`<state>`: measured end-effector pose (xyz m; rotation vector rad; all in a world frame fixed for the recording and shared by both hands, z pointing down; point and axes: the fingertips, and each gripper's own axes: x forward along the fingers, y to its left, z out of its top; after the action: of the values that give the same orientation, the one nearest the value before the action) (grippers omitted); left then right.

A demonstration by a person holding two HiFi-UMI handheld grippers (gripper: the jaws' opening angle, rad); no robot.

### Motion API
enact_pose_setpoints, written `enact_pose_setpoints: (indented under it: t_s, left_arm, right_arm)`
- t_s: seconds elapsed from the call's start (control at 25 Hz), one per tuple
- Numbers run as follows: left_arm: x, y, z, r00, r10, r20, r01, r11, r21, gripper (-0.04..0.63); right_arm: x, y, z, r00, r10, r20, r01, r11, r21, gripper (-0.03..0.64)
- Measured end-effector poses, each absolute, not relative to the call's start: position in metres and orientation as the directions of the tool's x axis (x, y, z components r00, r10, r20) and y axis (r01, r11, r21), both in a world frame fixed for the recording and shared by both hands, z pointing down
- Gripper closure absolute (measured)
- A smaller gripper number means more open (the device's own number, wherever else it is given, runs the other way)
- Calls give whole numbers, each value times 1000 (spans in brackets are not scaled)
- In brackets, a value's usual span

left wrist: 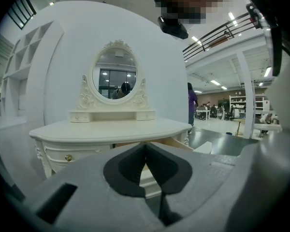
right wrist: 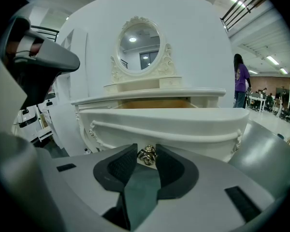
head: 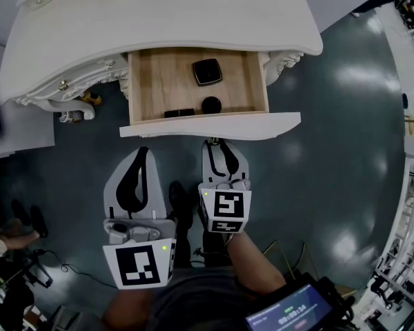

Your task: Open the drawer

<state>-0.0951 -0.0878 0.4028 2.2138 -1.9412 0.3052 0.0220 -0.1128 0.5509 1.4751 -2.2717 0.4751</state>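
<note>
**Drawer out, knob in our right claw**

The drawer stands pulled well out toward us from under the bench, with its wooden floor and a few small black things open to view. Our right claw is closed on the little metal knob at the middle of the near face, pads pressing it from both sides. Our left claw hangs to the left, clear of the drawer, pinched together on nothing. We judge the opening all but done, with at most a last pull and the release left.
</note>
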Motion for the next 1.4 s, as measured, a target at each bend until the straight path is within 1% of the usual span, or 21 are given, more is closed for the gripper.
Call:
enact_pose_setpoints:
  t_s: [0.56,1.4]
  left_arm:
    - [-88,-64,395,162,-955,248,-986,-169,-4,581]
    - [-92,-70,394,181,-951,252,-982,-189,-7,581]
  right_arm:
    - [28,-80,549,-350,-799,489,-927,370,-59,495]
    - [29,-78,550,-332,-799,501,-934,355,-53,495]
